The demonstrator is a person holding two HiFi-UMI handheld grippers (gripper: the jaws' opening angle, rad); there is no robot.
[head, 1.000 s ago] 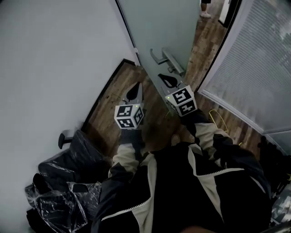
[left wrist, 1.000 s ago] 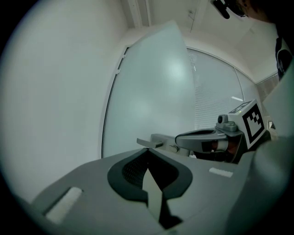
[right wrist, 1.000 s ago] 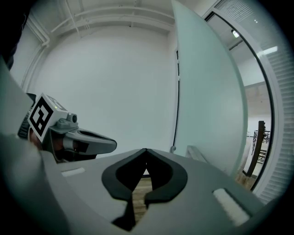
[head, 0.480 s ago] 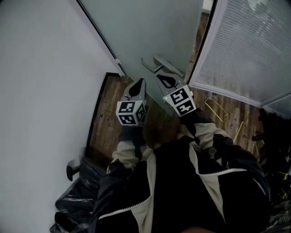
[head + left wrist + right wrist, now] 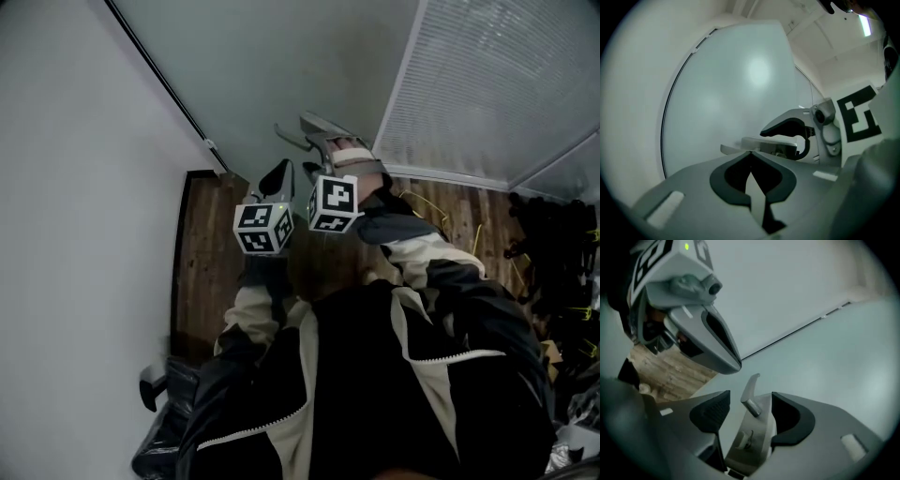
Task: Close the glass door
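the glass door (image 5: 281,66) is standing straight ahead of both grippers, its free edge lying up against the slatted panel (image 5: 497,84) on the right, seemingly shut or nearly so. its metal handle (image 5: 752,437) is sitting near that edge. the handle's plate is running lengthwise down the gap of the right gripper (image 5: 751,397) and its lever is jutting up and away past the tips. those jaws have just been opening and are standing apart, the handle between them but not squeezed. the left gripper (image 5: 751,169) is hovering just left of the handle, jaws together on nothing, pointing at bare glass – so the right hand is the nearer one.
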